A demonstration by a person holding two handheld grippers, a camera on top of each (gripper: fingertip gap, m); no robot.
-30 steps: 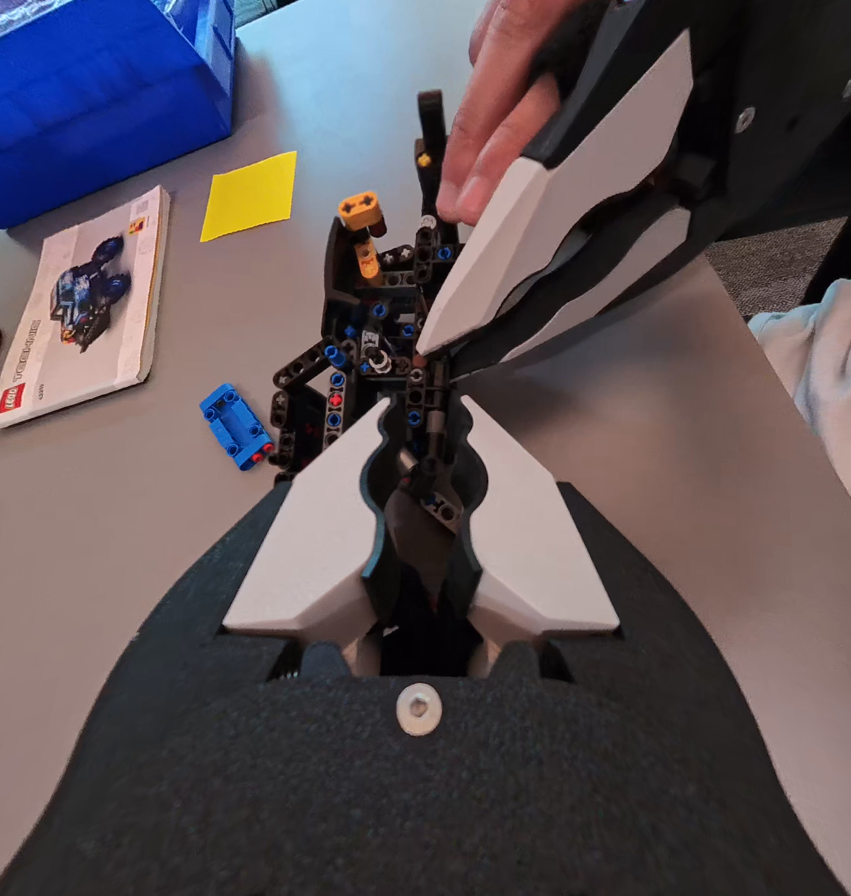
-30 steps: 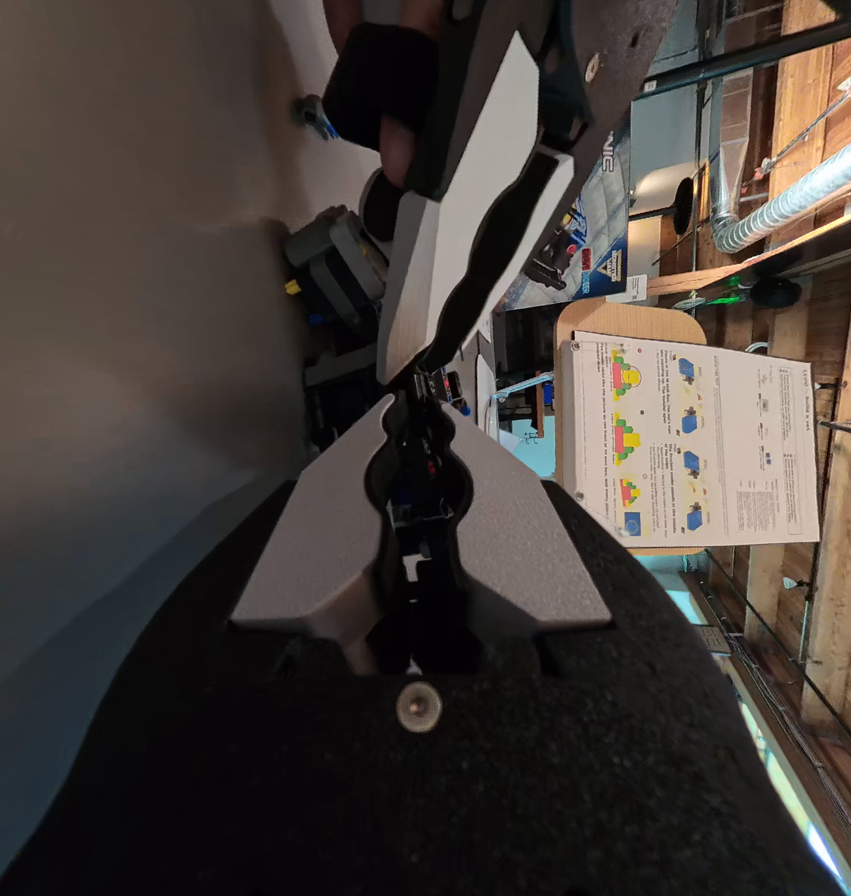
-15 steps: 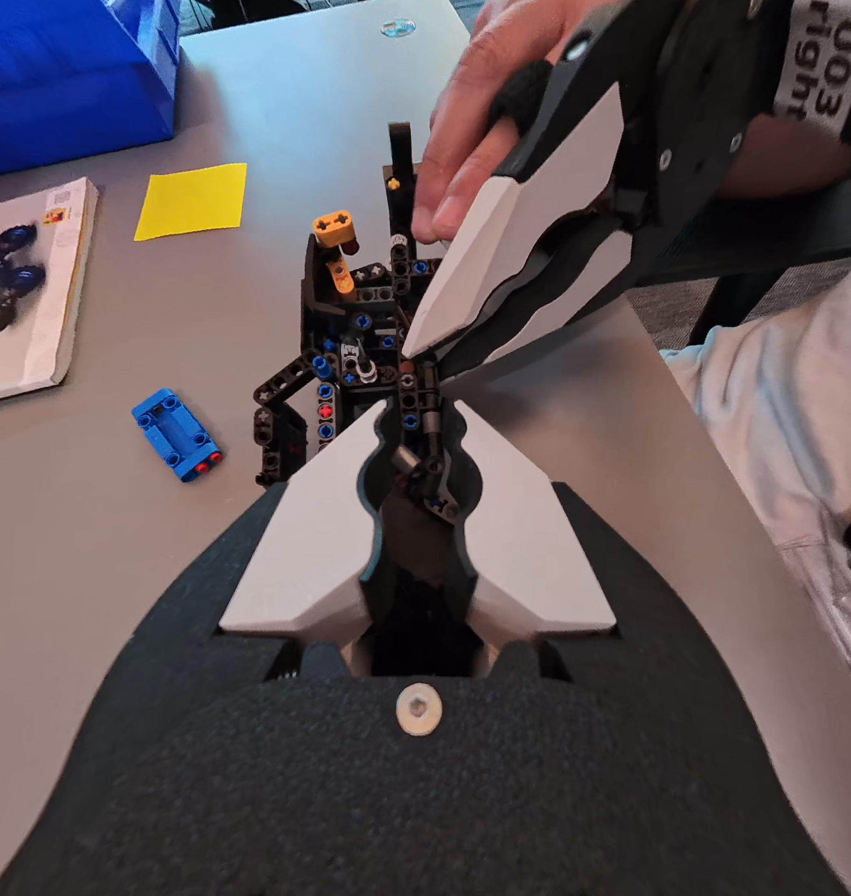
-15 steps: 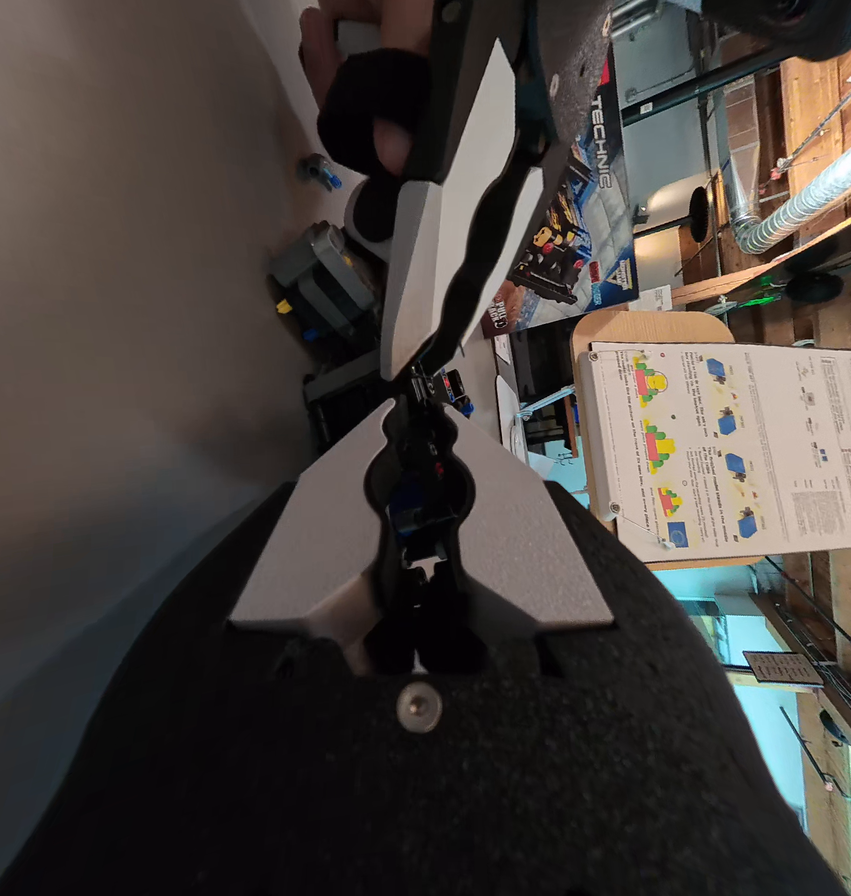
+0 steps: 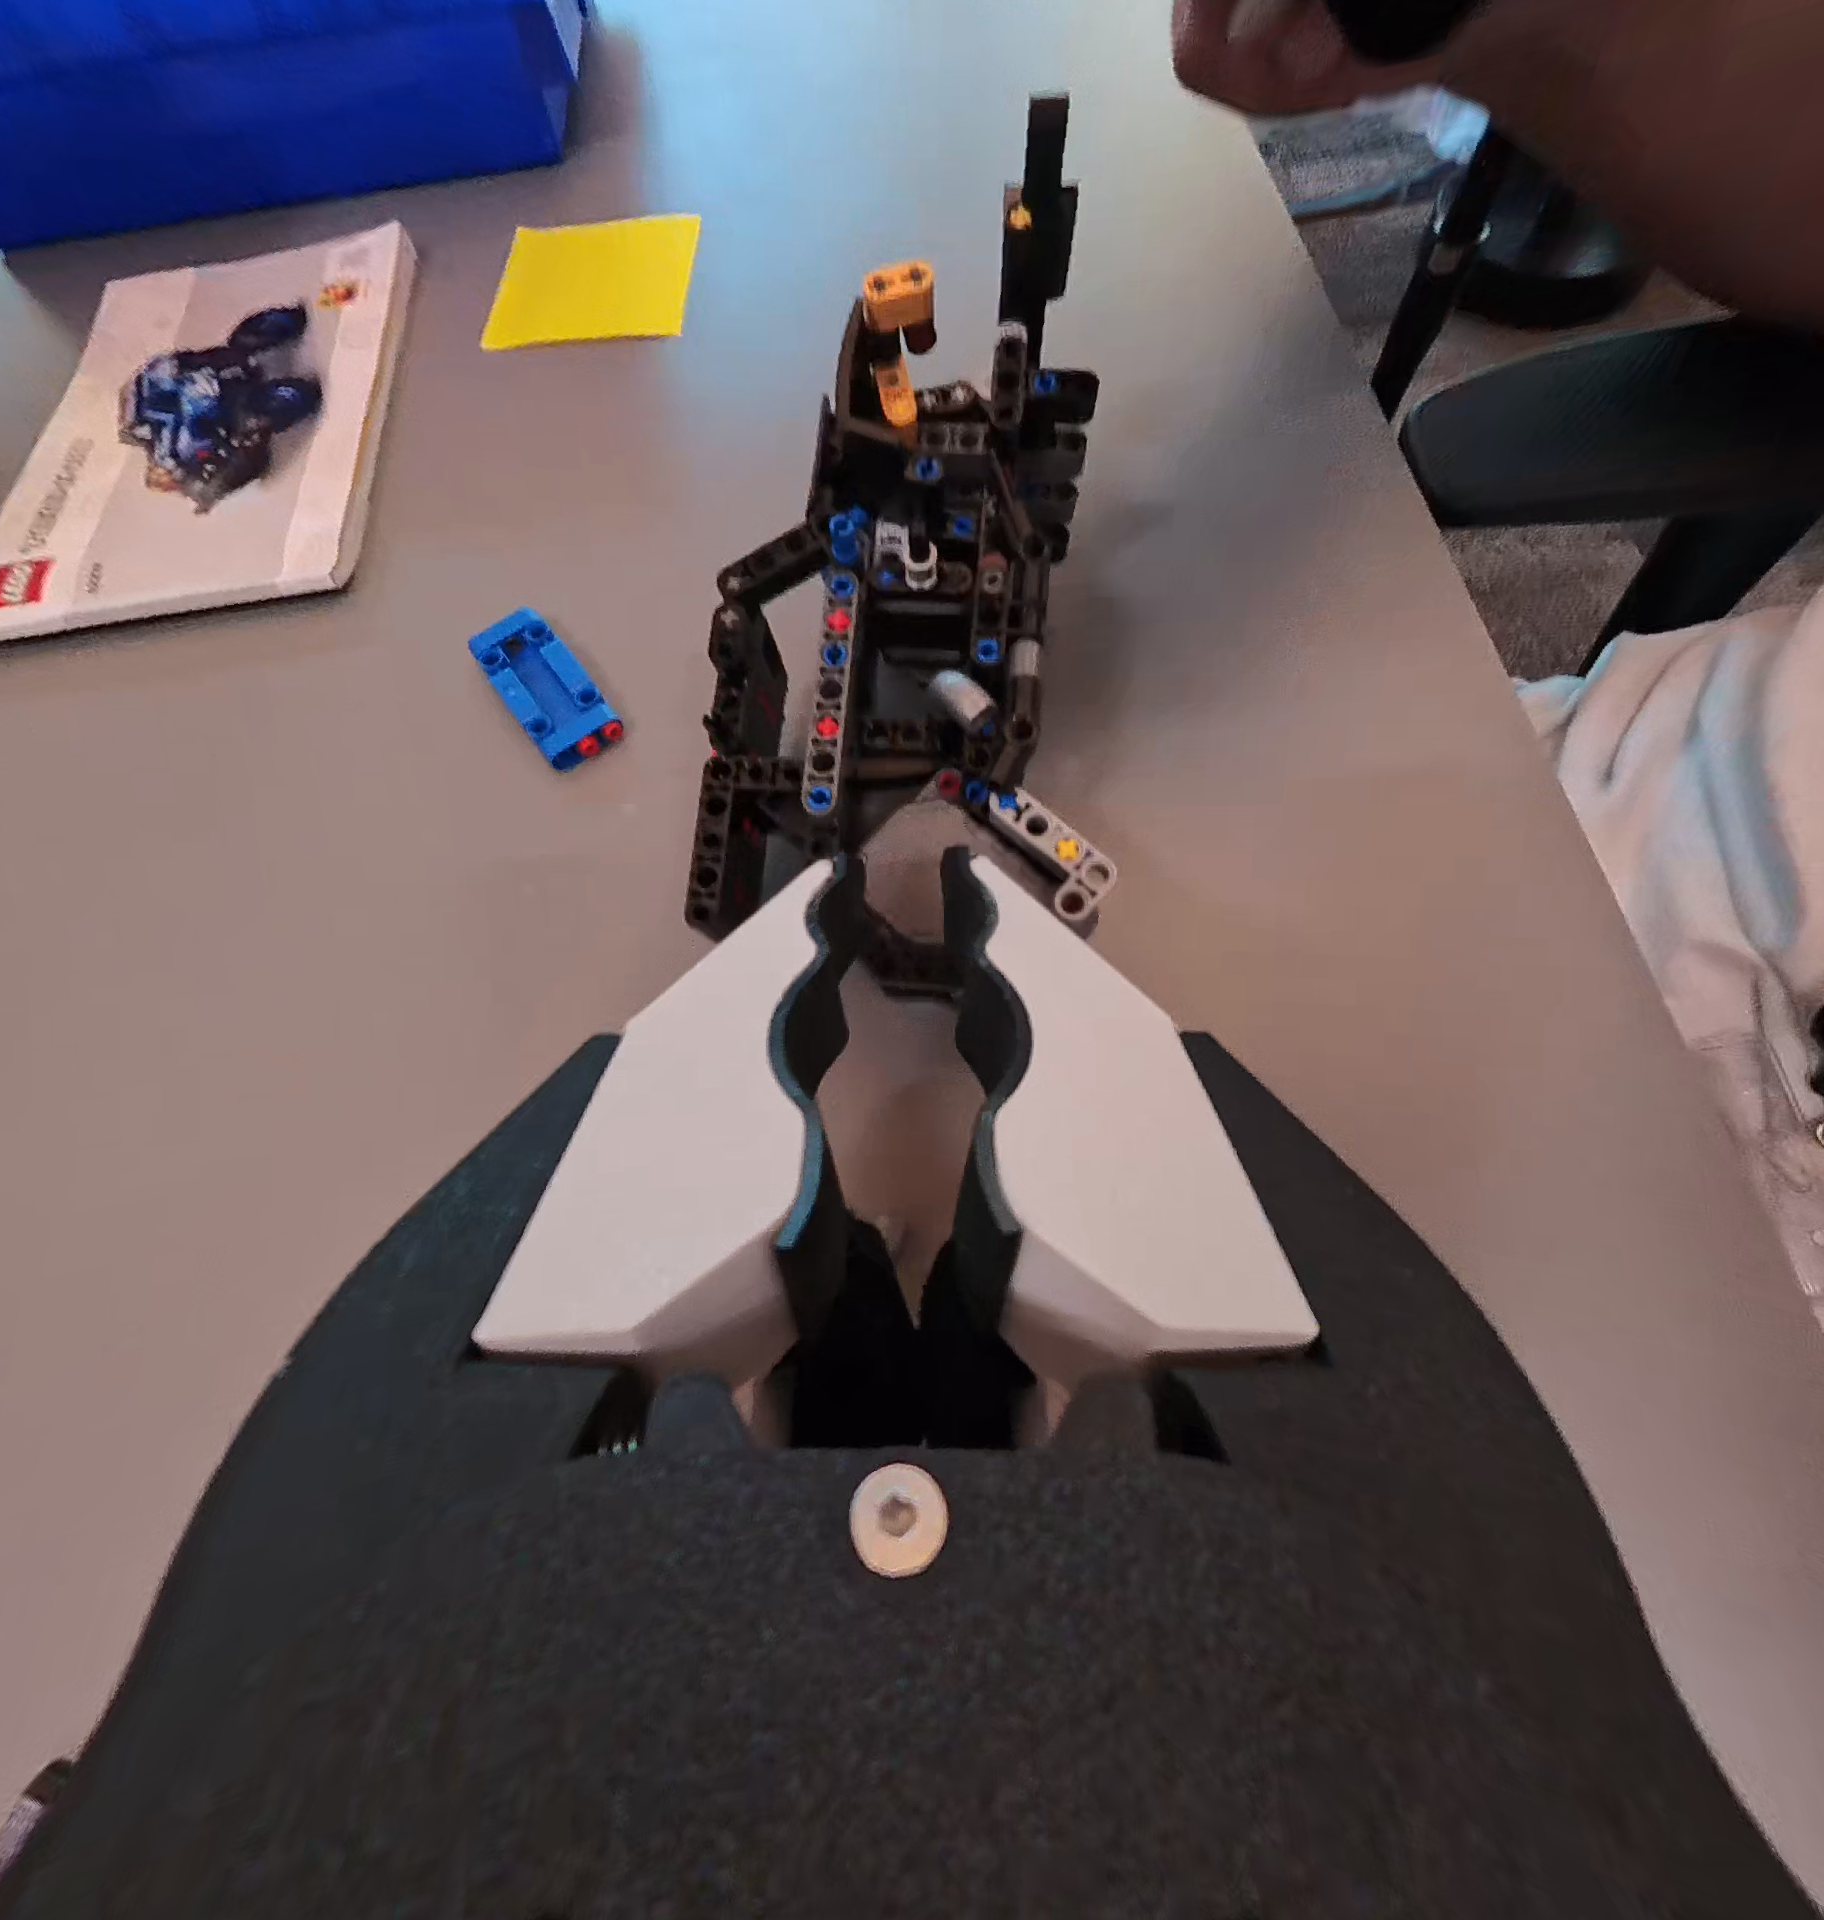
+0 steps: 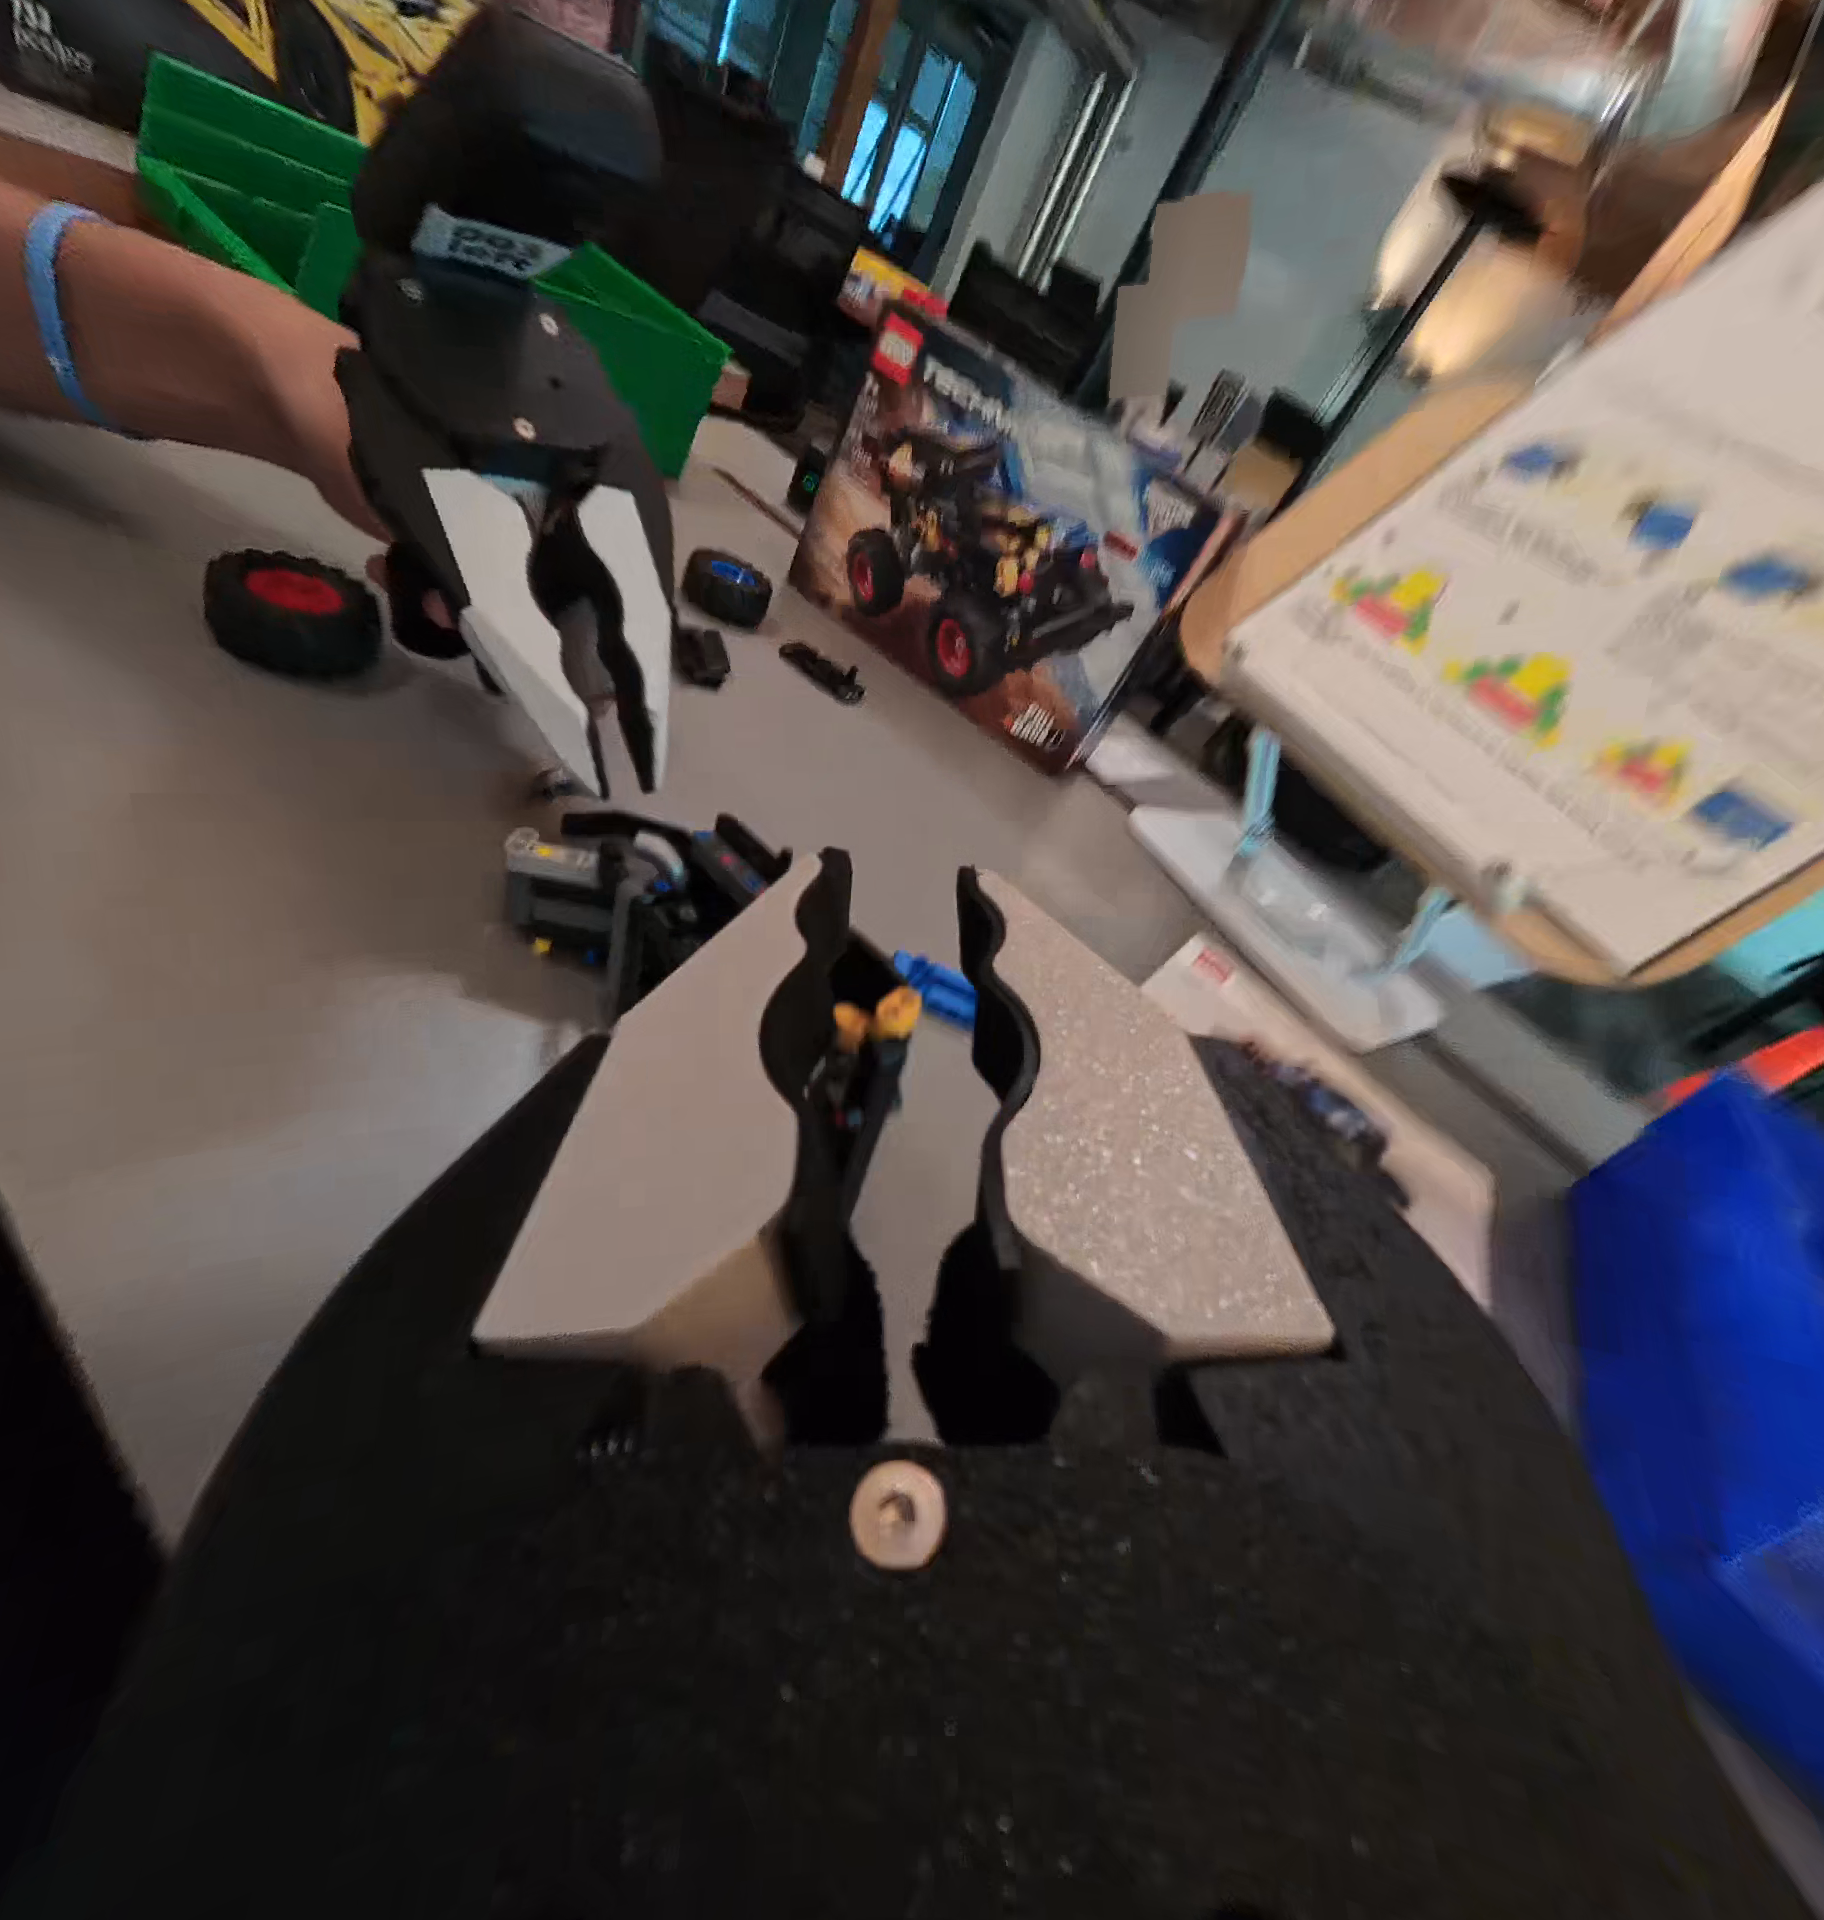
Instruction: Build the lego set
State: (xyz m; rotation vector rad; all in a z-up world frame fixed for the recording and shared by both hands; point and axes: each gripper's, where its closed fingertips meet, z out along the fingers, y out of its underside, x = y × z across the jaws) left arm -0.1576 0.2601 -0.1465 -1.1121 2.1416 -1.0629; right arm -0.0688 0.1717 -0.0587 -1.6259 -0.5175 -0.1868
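Pointing lengthwise from left claw (image 5: 897, 883): black brick frame (image 5: 887, 623)

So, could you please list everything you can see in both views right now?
brick model: 1, black, table centre, nothing gripping it
blue brick: 1, left of model
instruction booklet: 1, white, far left
yellow note: 1, behind booklet
blue bin: 1, far corner
loose wheels: 2, black
toy box: 1, upright
green bin: 1
instruction board: 1, right
table: 1, grey
left gripper: open
right gripper: open
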